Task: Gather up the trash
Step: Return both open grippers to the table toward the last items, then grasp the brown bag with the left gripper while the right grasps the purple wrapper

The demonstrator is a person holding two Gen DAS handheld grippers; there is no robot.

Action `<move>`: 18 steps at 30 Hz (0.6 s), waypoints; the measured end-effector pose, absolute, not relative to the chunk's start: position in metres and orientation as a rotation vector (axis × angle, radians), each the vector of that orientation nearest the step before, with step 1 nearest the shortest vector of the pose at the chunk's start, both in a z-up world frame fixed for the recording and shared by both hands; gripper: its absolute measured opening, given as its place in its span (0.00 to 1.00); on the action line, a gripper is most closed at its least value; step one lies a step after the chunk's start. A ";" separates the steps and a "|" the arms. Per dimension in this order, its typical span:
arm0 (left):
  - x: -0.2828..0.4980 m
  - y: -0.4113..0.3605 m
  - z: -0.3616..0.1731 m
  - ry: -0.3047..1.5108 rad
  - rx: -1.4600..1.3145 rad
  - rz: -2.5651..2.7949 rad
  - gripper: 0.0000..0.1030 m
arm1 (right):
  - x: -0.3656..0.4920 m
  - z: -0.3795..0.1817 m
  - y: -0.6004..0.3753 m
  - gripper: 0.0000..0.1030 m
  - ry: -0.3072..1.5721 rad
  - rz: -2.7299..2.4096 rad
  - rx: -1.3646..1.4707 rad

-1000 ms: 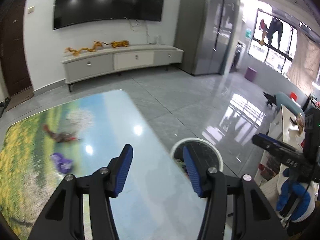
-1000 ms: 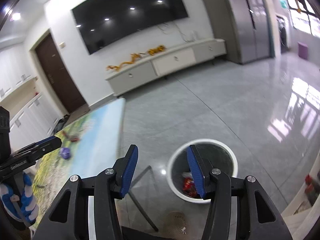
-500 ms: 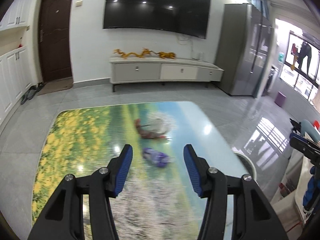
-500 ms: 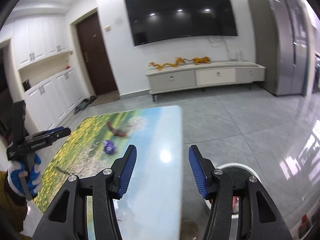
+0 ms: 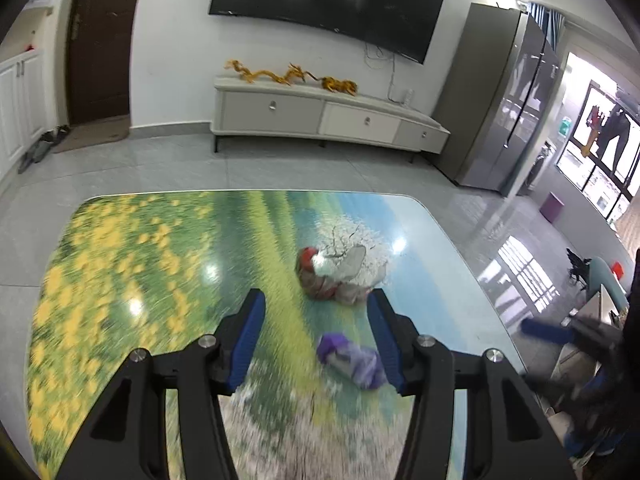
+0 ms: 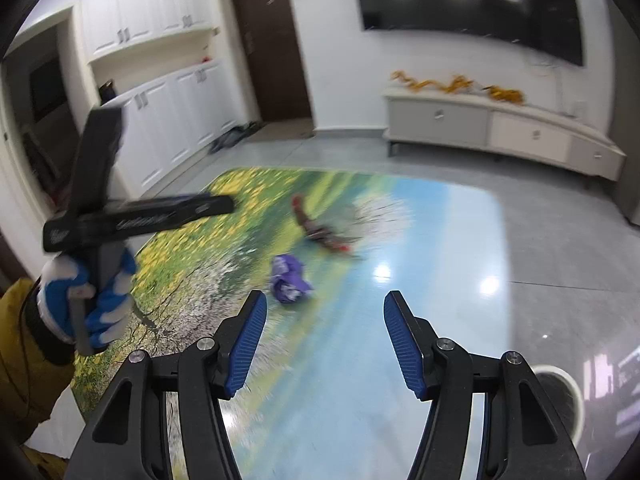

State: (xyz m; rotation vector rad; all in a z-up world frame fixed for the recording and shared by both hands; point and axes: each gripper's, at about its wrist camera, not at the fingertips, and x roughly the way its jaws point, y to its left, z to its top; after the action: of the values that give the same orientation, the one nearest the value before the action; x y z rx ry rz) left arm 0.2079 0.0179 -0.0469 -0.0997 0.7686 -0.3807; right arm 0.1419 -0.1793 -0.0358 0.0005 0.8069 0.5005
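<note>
A crumpled purple wrapper [image 5: 352, 360] lies on the landscape-printed table [image 5: 160, 264], just ahead of my open, empty left gripper [image 5: 316, 340] and near its right finger. Behind it lies a crumpled red and grey wrapper [image 5: 332, 276]. In the right wrist view the purple wrapper [image 6: 290, 284] is ahead and left of my open, empty right gripper [image 6: 324, 340], with the red wrapper [image 6: 320, 228] farther back. The white bin [image 6: 560, 396] stands on the floor at lower right, partly hidden by the right finger.
The left gripper held in a blue-white glove [image 6: 92, 280] hovers over the table's left side. A TV cabinet [image 5: 320, 120], a fridge [image 5: 504, 120] and white cupboards [image 6: 160, 112] line the room. Grey tiled floor surrounds the table.
Both grippers swung left from the bin on the floor to the table. The two wrappers now sit closer ahead of the open jaws. Both grippers stayed open.
</note>
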 end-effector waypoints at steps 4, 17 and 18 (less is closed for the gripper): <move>0.247 0.010 -0.068 0.818 -0.125 -0.404 0.50 | 0.167 -0.060 -0.156 0.59 0.852 0.552 -0.016; 0.301 -0.003 -0.110 0.942 -0.207 -0.431 0.33 | 0.209 -0.099 -0.109 0.58 0.919 0.638 -0.044; 0.303 -0.004 -0.112 0.948 -0.213 -0.428 0.30 | 0.209 -0.100 -0.107 0.57 0.924 0.635 -0.051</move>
State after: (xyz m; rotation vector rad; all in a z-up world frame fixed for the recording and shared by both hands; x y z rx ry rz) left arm 0.3027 -0.0036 -0.1116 -0.2126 0.9480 -0.4278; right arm 0.2094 -0.1066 -0.1001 -0.0509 0.9240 0.6354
